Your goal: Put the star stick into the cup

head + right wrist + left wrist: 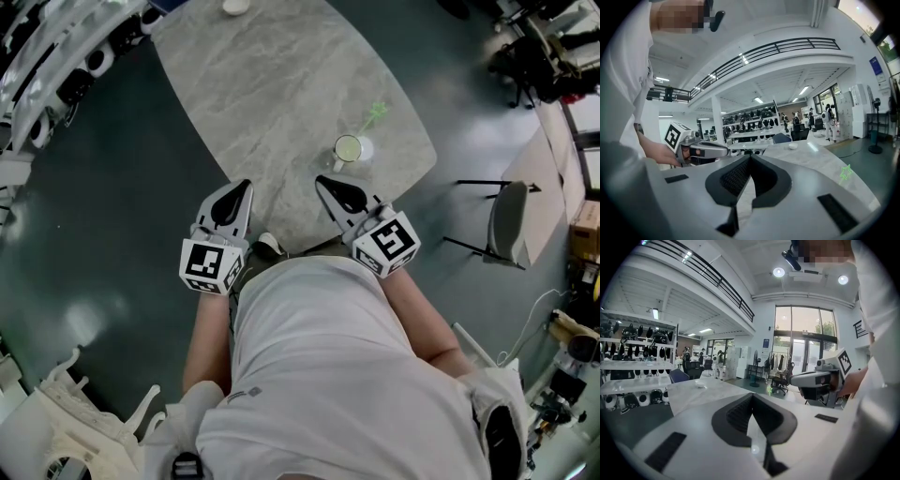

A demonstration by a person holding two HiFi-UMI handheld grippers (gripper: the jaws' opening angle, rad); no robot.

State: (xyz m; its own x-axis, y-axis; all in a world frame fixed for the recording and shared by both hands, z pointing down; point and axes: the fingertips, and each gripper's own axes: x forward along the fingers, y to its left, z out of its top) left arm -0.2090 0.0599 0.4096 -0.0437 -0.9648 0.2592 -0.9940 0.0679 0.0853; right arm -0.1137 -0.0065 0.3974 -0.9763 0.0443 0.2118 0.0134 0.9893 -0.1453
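Observation:
A white cup [350, 150] stands on the marble table [272, 94] near its right front edge. The green star stick [376, 113] leans out of the cup, its star pointing away to the upper right. In the right gripper view the star [845, 172] shows low at the right. My left gripper [247, 185] hovers over the table's front edge, shut and empty. My right gripper [321, 180] is level with it, just short of the cup and to its left, shut with nothing held. The jaws meet at the tips in both gripper views [752, 395] [750, 157].
A small white bowl [235, 7] sits at the table's far end. A grey chair [509, 222] stands on the floor to the right. Shelves of gear [37, 56] line the left side. The person's body fills the lower part of the head view.

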